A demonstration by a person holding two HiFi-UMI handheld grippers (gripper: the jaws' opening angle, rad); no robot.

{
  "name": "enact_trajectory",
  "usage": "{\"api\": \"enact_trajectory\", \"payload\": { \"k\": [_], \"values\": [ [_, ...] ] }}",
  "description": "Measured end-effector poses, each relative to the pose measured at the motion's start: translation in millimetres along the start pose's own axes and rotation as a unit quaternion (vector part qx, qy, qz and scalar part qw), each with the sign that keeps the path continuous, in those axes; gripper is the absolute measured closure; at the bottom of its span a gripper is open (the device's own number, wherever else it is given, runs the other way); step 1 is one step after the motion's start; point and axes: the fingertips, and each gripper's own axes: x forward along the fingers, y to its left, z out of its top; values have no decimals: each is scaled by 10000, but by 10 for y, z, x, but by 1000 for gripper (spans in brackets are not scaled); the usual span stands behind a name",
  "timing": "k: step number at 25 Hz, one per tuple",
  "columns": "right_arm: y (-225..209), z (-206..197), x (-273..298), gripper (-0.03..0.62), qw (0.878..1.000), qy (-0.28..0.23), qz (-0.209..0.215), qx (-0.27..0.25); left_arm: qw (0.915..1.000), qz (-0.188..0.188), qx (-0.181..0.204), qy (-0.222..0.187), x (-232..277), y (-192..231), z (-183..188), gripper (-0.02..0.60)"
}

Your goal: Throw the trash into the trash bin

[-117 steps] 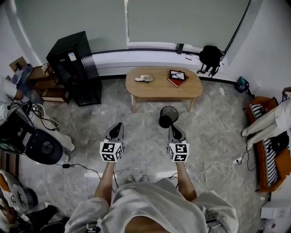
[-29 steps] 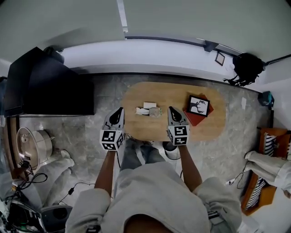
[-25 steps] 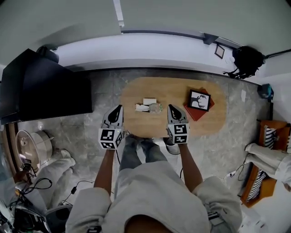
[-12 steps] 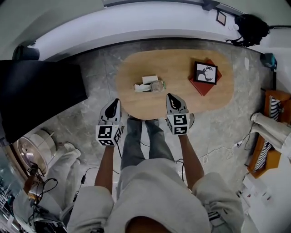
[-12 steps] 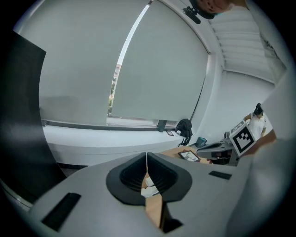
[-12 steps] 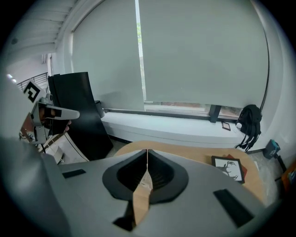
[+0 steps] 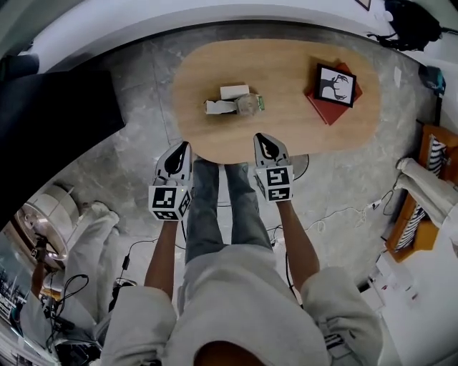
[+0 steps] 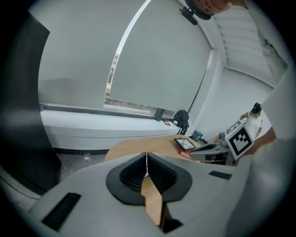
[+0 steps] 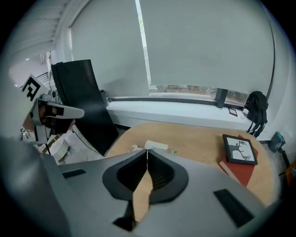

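Insp. notes, head view plus both gripper views.

1. L gripper (image 7: 184,146): jaws fully together, ribbed pads meeting at the tips, nothing between them. It is held over the floor, just off the near edge of the table (image 7: 286,121), tips pointing toward it.
2. R gripper (image 7: 262,136): jaws likewise closed tip to tip and empty. Its tips are over the table's near edge.
3. Each gripper carries a cube w/ black-and-white square markers; these are patterns only, no letters.
4. Trash (image 7: 232,104): small cluster on the oval wooden table, left of centre, ahead of and between the two grippers, clear of both. It consists of a white box-like piece, a crumpled white scrap at its left and a round pale wrapper w/ a green edge. Any print on these is too small to read.
5. Trash bin (image 7: 301,166): dark, round, standing on the floor just right of the R gripper, mostly hidden under the table edge.
6. Picture frame (image 7: 335,83): black frame, white ground, black deer silhouette, no caption legible. It lies on a red book (image 7: 330,109) at the table's right end, well apart from the trash.
7. Surroundings: black cabinet (image 7: 54,139) at left, black backpack (image 7: 413,18) by the far wall, cables (image 7: 336,214) on the stone floor.
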Motion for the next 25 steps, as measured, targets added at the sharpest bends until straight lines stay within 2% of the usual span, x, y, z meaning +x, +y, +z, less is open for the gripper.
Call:
{"api": "enact_trajectory", "payload": {
  "k": [5, 7, 9, 11, 14, 16, 19, 22, 24, 25],
  "values": [
    [151, -164, 202, 563, 9986, 188, 235, -440, 9999, 45, -90, 46, -9, 22, -183, 558],
    [206, -234, 296, 563, 9955, 299, 325, -841, 9999, 71, -134, 56, -33, 29, -225, 558],
    [283, -296, 405, 563, 9862, 490, 431, -1519, 9998, 104, -169, 68, -58, 48, -257, 558],
    [373, -347, 526, 563, 9672, 712, 547, -2377, 9997, 145, -206, 74, -86, 77, -283, 558],
    [482, -390, 723, 563, 9279, 950, 682, -3539, 9994, 206, -281, 62, -128, 118, -304, 558],
    [524, -409, 866, 562, 9015, 1077, 753, -4122, 9992, 238, -324, 53, -147, 144, -312, 558],
    [584, -452, 1073, 562, 8690, 1276, 908, -4693, 9988, 292, -379, 55, -188, 187, -334, 558],
    [590, -537, 1277, 554, 8466, 1561, 1064, -4975, 9984, 354, -443, 61, -225, 245, -365, 558],
    [578, -613, 1400, 459, 8328, 1774, 1163, -5113, 9981, 392, -479, 78, -249, 279, -398, 558],
    [572, -649, 1458, 435, 8254, 1863, 1200, -5192, 9979, 408, -492, 91, -257, 293, -417, 558]
  ]
}}
